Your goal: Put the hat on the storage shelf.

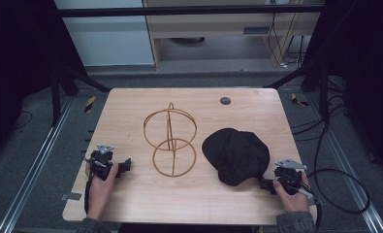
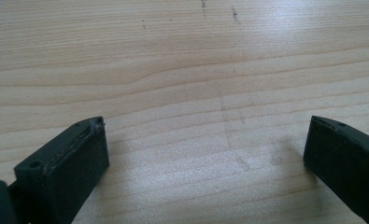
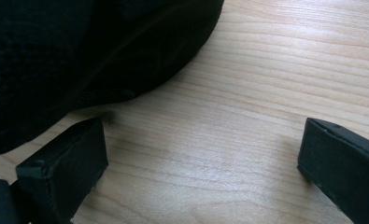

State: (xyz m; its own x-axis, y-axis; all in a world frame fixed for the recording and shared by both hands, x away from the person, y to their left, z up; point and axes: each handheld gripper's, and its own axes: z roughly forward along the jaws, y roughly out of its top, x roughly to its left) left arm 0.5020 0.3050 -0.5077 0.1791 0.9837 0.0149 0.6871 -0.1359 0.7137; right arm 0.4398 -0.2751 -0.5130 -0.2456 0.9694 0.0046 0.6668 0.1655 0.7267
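The black cap [image 1: 236,156] lay flat on the wooden counter [image 1: 131,194], in the lower right of the high view, just beside the wire stand [image 1: 170,141], which stood upright at the centre of the frame; the two were near each other but whether they touched could not be told. The right gripper [image 1: 265,184] rested at the lower right, pointing toward the near edge of the cap. In the right gripper view its jaws stood wide apart with bare counter between them, and the cap's edge [image 3: 126,70] occupied the upper left of that frame, just beyond the left jaw and not between the pads. The left gripper [image 1: 126,165] sat at the lower left of the high view, well apart from the stand; in the left gripper view its jaws were likewise spread wide over plain wood grain, holding nothing. Judged from this layout, the work was at its start: the cap had not been grasped, lifted or placed on the stand. The approach, the grip on the cap, and the transfer all remained.
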